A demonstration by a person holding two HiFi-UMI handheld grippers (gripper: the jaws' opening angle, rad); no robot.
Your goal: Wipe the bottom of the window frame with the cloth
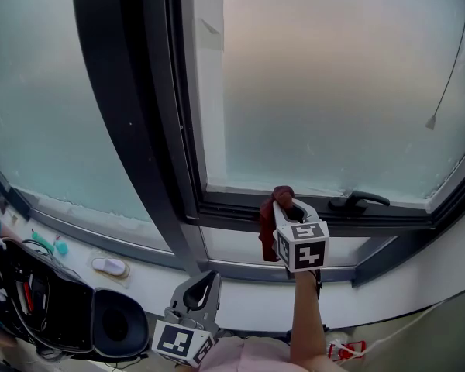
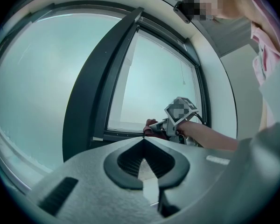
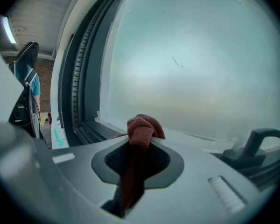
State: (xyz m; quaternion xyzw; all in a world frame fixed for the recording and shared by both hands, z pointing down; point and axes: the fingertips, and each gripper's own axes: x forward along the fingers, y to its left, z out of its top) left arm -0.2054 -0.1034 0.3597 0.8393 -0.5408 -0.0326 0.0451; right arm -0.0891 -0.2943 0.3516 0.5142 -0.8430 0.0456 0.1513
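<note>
Head view showed the left gripper (image 1: 204, 284) lowest and closest to the person, below the white sill (image 1: 240, 246). Its jaws were closed tip to tip with nothing between them, as the left gripper view made plain. A black bag (image 1: 54, 301) lay open off to the left. Farther out, the right gripper (image 1: 285, 204) was clamped on a dark red cloth (image 1: 267, 225). One bunch stood up past the jaw tips and the rest hung down between the pads. The cloth sat at the bottom rail of the dark window frame (image 1: 232, 206), left of the black handle (image 1: 360, 201); whether it pressed on the rail could not be told. Frosted glass (image 1: 333, 84) filled the view beyond.
</note>
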